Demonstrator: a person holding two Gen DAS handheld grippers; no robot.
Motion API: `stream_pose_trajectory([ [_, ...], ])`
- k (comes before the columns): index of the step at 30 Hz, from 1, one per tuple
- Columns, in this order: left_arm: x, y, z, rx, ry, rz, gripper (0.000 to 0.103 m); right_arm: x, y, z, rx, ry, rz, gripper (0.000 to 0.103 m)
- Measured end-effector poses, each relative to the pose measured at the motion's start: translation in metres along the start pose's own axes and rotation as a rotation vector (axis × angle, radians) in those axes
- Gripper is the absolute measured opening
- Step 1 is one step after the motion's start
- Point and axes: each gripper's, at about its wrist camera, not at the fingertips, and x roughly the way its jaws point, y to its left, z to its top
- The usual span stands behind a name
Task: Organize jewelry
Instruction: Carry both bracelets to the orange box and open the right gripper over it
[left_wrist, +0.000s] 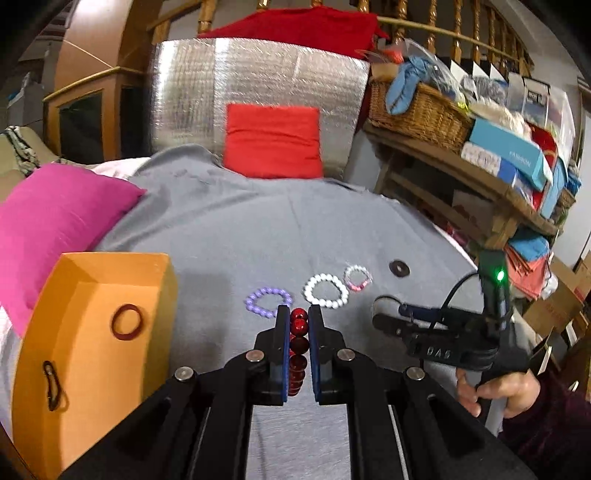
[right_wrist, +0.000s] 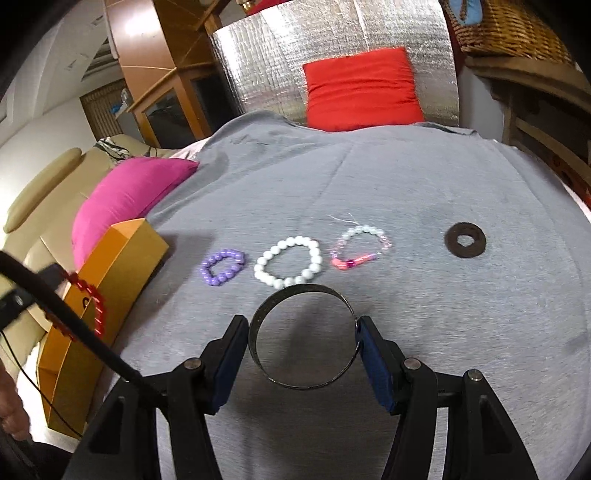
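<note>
1. The open orange cardboard box (left_wrist: 92, 354) is sitting at the left edge of the grey cloth-covered surface (left_wrist: 258, 229); its near end is running out of the left wrist view, and a dark red ring (left_wrist: 126, 322) and a thin black loop (left_wrist: 54, 387) are lying inside it.
2. The left gripper (left_wrist: 297, 317) is pinching a red faceted bead bracelet (left_wrist: 298, 347) between its nearly closed blue pads; most of the strand is hiding between the fingers, and in the right wrist view it is dangling beside the box.
3. Beyond, a purple bead bracelet (right_wrist: 222, 267), a white pearl-like bracelet (right_wrist: 288, 261) and a pale bead bracelet with a pink clasp (right_wrist: 360, 247) are lying in a row, close together but apart.
4. The right gripper (right_wrist: 303, 334) is clamping a wide dark metal bangle (right_wrist: 301, 338) across its width; it seems to be lifted off the cloth, though the shadow leaves this uncertain.
5. A flat dark disc with a hole (right_wrist: 464, 239) is lying alone at right, with bare cloth all around it.
</note>
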Motion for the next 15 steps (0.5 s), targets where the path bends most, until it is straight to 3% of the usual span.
stream_pose_trajectory([
  [8,-0.061,0.035,0.011,-0.051,-0.120,0.028,0.009,-0.002,0.043,0.012,-0.017,0.012,0.023,0.063],
  [15,-0.100,0.084,0.009,-0.128,-0.183,0.150,0.009,-0.013,0.112,0.050,-0.117,-0.011,0.062,0.063],
])
